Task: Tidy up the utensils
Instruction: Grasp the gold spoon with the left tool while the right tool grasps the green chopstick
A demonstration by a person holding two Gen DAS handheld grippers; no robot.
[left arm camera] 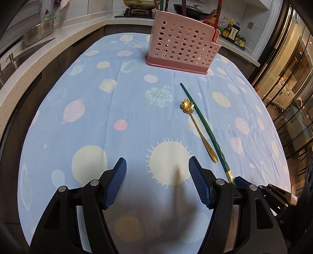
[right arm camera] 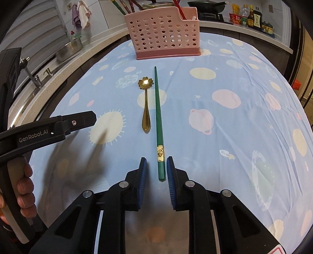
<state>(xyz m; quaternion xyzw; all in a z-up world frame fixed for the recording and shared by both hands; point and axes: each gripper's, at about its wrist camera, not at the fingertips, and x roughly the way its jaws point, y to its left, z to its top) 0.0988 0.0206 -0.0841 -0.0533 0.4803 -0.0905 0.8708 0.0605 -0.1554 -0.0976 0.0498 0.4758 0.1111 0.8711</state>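
Note:
A green chopstick [right arm camera: 158, 117] with a gold band lies on the blue tablecloth, pointing at the pink holder. A gold flower-headed spoon [right arm camera: 145, 101] lies just left of it. My right gripper [right arm camera: 156, 168] is open, its blue pads on either side of the chopstick's near end, not closed on it. My left gripper [left arm camera: 157, 168] is open and empty, left of the spoon [left arm camera: 197, 129] and chopstick [left arm camera: 205, 129]. The pink perforated utensil holder [right arm camera: 164, 33] stands at the table's far side with several chopsticks in it; it also shows in the left wrist view [left arm camera: 182, 48].
The left gripper's body [right arm camera: 49, 129] and the hand holding it show at the left of the right wrist view. A counter with a sink and metal pot [left arm camera: 39, 33] runs along the left. Sauce bottles [right arm camera: 252, 17] and a wok stand behind.

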